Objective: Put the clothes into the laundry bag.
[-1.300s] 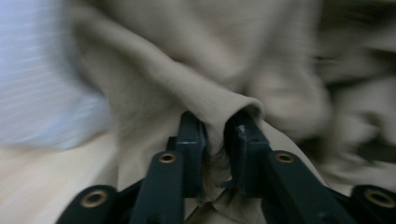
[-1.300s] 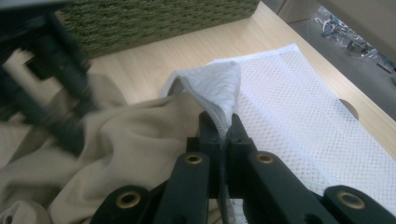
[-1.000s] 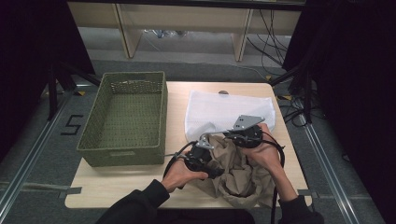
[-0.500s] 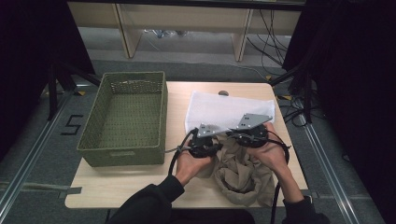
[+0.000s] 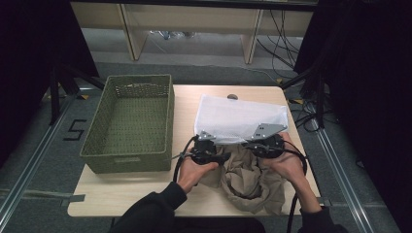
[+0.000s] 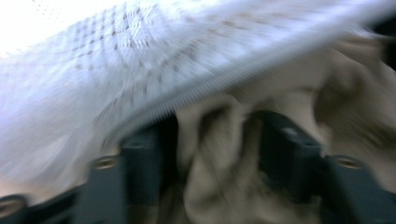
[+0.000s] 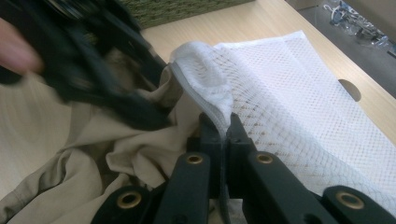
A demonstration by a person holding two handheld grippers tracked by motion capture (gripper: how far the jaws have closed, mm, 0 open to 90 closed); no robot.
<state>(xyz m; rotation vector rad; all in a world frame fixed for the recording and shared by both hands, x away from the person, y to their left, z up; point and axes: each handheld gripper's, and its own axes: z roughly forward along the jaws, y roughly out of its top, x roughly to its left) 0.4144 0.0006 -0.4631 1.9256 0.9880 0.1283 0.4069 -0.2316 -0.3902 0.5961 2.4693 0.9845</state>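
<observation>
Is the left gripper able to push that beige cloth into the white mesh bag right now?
Probably yes. The right gripper pinches the mesh bag's zipper edge and lifts it, and the left gripper, jaws just reopened, has beige cloth between them at the opening.

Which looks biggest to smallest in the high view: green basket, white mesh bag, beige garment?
1. green basket
2. white mesh bag
3. beige garment
The bag and garment look close; the garment is crumpled and partly under the grippers, so that order is unsure.
</observation>
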